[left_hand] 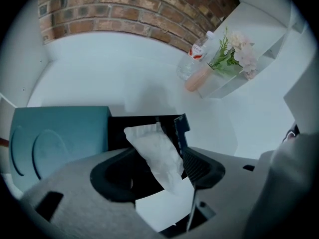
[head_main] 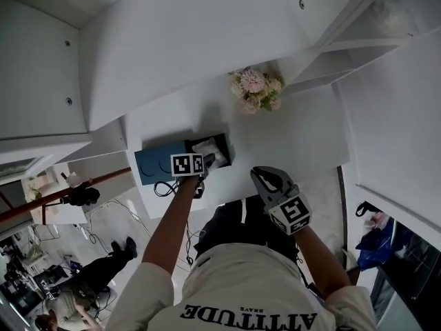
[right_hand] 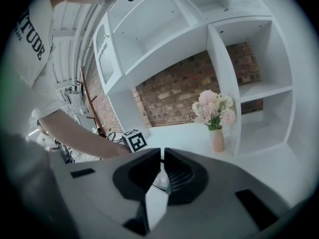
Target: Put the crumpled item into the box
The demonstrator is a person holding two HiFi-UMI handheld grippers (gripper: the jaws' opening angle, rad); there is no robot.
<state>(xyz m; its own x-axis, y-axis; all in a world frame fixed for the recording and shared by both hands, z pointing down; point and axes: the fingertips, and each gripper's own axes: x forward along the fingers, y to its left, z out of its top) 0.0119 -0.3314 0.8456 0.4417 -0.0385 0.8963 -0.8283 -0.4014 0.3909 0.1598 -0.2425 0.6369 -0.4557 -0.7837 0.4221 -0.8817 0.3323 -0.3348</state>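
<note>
A white crumpled paper [left_hand: 157, 153] stands between the jaws of my left gripper [left_hand: 154, 163]. It leans on the right pad [left_hand: 195, 166], while the left jaw stands well away from it, so the gripper is open. The paper's upper end reaches over the open black box [left_hand: 144, 121], whose blue lid [left_hand: 55, 138] lies folded out to the left. In the head view the paper [head_main: 209, 148] shows inside the box [head_main: 224, 141] at the left gripper's tip. My right gripper [right_hand: 163, 156] is shut on nothing and hangs near my body [head_main: 265, 178], to the right of the box.
The box sits on a white shelf surface [head_main: 296, 133]. A vase of pink flowers [head_main: 255, 92] stands behind it, with a plastic bottle [left_hand: 197, 54] beside the vase. White shelf walls and cupboard doors [head_main: 207, 33] close in around. A brick wall [left_hand: 124, 9] is at the back.
</note>
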